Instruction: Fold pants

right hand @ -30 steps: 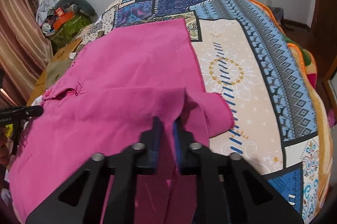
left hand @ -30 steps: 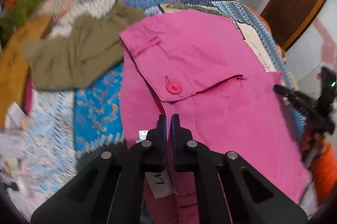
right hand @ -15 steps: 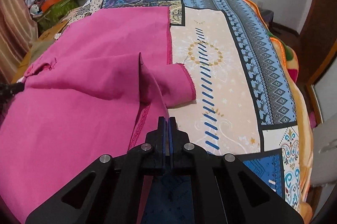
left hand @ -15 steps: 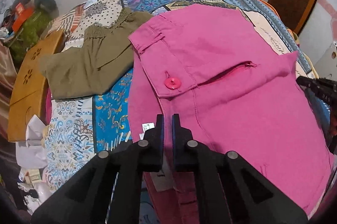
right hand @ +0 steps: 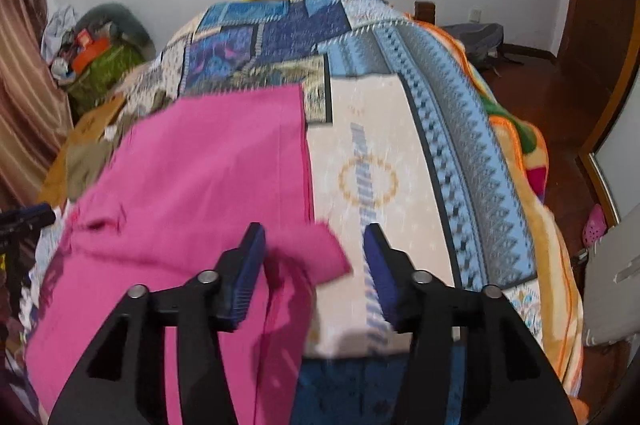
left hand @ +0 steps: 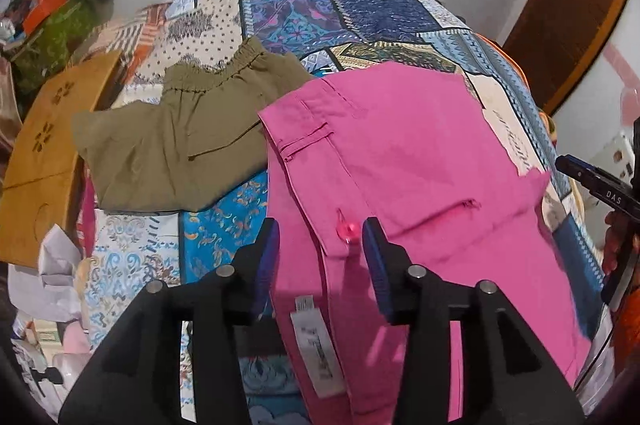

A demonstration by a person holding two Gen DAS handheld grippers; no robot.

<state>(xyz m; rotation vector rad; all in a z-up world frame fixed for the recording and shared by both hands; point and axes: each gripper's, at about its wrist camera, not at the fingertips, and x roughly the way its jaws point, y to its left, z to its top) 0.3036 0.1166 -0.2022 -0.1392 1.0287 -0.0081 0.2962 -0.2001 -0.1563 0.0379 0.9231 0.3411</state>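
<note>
The pink pants (left hand: 400, 165) lie spread on the patchwork bedspread (left hand: 320, 13), waistband and pink button (left hand: 347, 231) nearest me. My left gripper (left hand: 322, 251) hovers over the waistband, jaws opening, the cloth below them and untouched by the pads. In the right wrist view, which is blurred, the pants (right hand: 192, 185) fill the left side, and a loose pink corner (right hand: 326, 257) lies under my right gripper (right hand: 314, 265). Its jaws are opening too, gripping nothing. The right gripper's tip (left hand: 592, 181) also shows at the left view's right edge.
Folded olive-green pants (left hand: 180, 145) lie left of the pink pair. A wooden board (left hand: 40, 153) and white clutter sit past the bed's left edge. An orange blanket (right hand: 516, 145) hangs off the right side, above a wooden floor (right hand: 560, 113).
Both grippers were shut on the pink cloth; both have now opened, let it go and pulled up and back. The right-hand corner has dropped onto the bed.
</note>
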